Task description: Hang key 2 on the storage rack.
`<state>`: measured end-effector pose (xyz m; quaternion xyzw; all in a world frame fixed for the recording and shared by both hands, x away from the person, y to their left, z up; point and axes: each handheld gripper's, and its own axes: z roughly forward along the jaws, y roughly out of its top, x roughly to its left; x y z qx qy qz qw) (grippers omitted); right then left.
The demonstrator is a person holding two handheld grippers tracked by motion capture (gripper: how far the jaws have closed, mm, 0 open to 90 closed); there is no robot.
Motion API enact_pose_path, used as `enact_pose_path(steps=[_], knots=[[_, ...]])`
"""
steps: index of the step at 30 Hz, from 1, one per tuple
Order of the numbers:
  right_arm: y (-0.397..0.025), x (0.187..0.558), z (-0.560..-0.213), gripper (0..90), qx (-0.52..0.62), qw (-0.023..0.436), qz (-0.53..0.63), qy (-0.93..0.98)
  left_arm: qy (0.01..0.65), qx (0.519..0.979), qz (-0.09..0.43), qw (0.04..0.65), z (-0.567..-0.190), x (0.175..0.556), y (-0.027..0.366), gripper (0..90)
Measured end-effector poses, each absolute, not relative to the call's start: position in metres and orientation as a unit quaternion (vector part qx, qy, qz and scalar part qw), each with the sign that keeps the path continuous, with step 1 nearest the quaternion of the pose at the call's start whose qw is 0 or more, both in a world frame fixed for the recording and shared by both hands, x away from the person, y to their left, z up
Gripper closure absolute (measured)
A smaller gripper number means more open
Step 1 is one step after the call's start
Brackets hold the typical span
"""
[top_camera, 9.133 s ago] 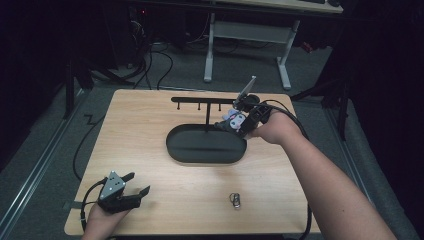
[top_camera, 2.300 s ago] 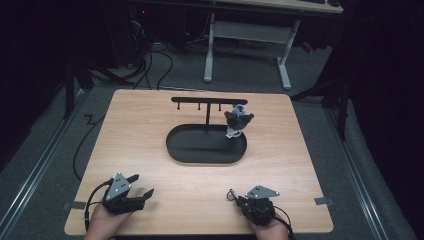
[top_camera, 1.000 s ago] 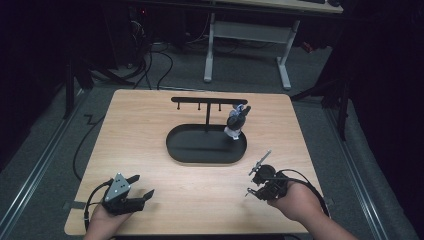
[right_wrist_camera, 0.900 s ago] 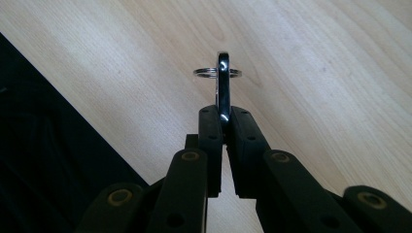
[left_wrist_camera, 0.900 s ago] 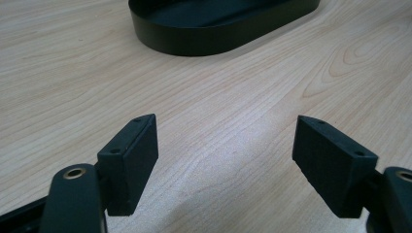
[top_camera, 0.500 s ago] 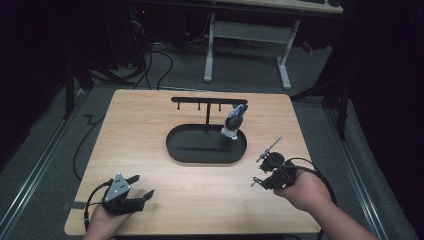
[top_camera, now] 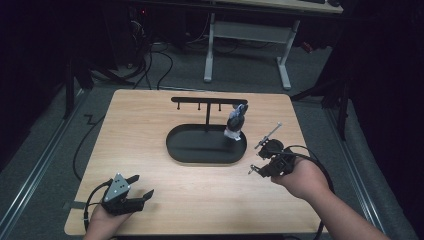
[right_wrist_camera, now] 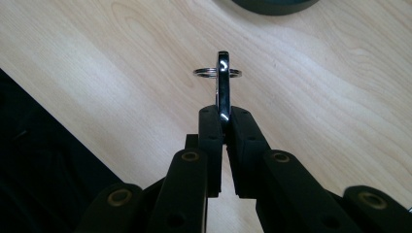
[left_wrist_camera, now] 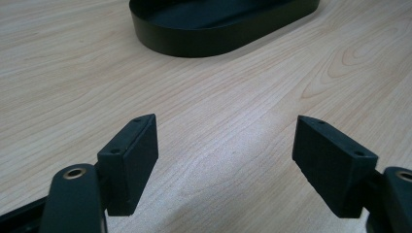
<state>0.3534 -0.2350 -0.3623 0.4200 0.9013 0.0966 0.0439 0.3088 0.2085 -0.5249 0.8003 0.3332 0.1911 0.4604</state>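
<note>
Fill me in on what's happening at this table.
A person works at a light wooden table with a gripper in each hand. The right gripper is shut on a small dark metal clip with a silver key ring, held above the table beside the black oval tray. A black hook rack stands on that tray, with a blue-and-white keychain hanging from it. The left gripper rests open near the table's front left corner, holding nothing.

Black tray [top_camera: 200, 149], pale wood-grain table [top_camera: 150, 125]
</note>
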Motion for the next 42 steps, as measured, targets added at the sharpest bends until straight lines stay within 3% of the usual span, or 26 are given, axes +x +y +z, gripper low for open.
enact_pose_path(steps=[13,42], knots=[[-0.227,0.383,-0.343,85.5,0.418,0.058,0.107,0.9,0.334,0.799,0.191,0.462,-0.525,0.308,0.209,25.4],[-0.199,0.448,-0.325,85.5,0.441,0.034,0.132,0.887,0.339,0.794,0.188,0.468,-0.525,0.309,0.213,25.4]])
